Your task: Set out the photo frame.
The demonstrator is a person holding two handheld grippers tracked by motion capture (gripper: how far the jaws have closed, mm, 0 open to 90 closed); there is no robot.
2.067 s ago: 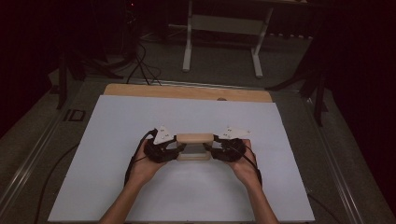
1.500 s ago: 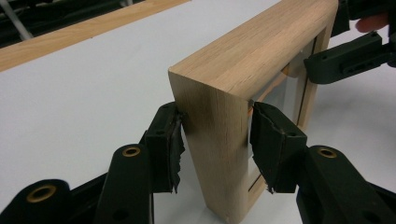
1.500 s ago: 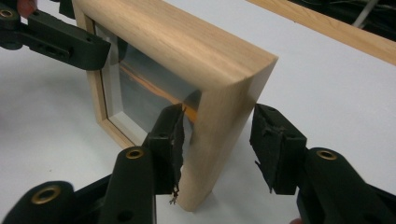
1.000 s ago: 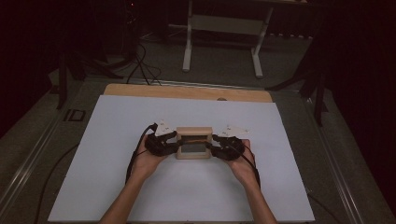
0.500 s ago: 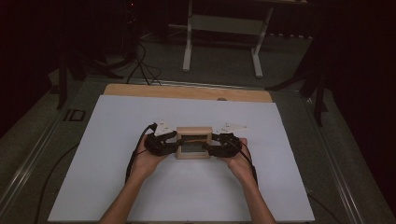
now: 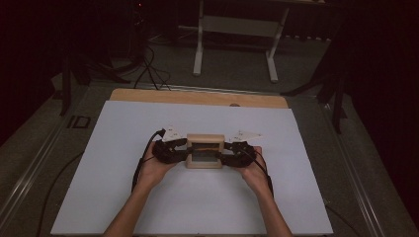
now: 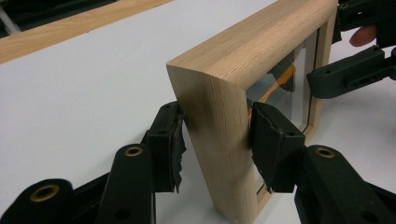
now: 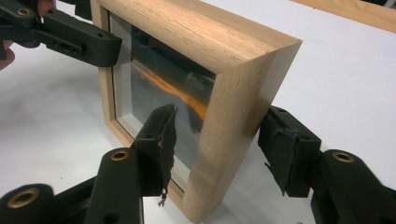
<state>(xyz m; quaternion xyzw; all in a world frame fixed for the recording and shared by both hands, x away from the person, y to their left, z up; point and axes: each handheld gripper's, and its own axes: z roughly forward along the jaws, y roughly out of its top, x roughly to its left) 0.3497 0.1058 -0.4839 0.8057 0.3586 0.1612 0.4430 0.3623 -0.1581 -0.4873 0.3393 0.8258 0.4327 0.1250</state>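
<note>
While the wooden frame (image 6: pixel 204 150) stands upright on its lower edge near the middle of the white desk (image 6: pixel 123 197), a person holds one tool at each of its short sides. At the left side, the left hand (image 6: pixel 154 167) carries the left gripper (image 6: pixel 182 149), and a black cable (image 6: pixel 139 163) trails from it toward the person. In the left gripper view, its two fingers (image 7: pixel 169 144) stand on both faces of the frame's (image 7: pixel 243 93) near upright side, one at the back and one at the glass front. Both pads touch the wood, so this gripper is closed on the frame at a middle opening. The frame has a light oak body and a glass pane (image 8: pixel 159 107), behind which an orange band shows. In the high view the glass faces the person.

At the right side, the right hand (image 6: pixel 254 168) carries the right gripper (image 6: pixel 228 154). In the right gripper view, its fingers (image 8: pixel 285 149) also stand around the frame's (image 8: pixel 224 84) near upright side, but a clear gap shows between each pad and the wood. These fingers have just been opening, and the frame is between them without being pressed. A strip of bare wood (image 6: pixel 197 98) runs along the far edge of the desk.
</note>
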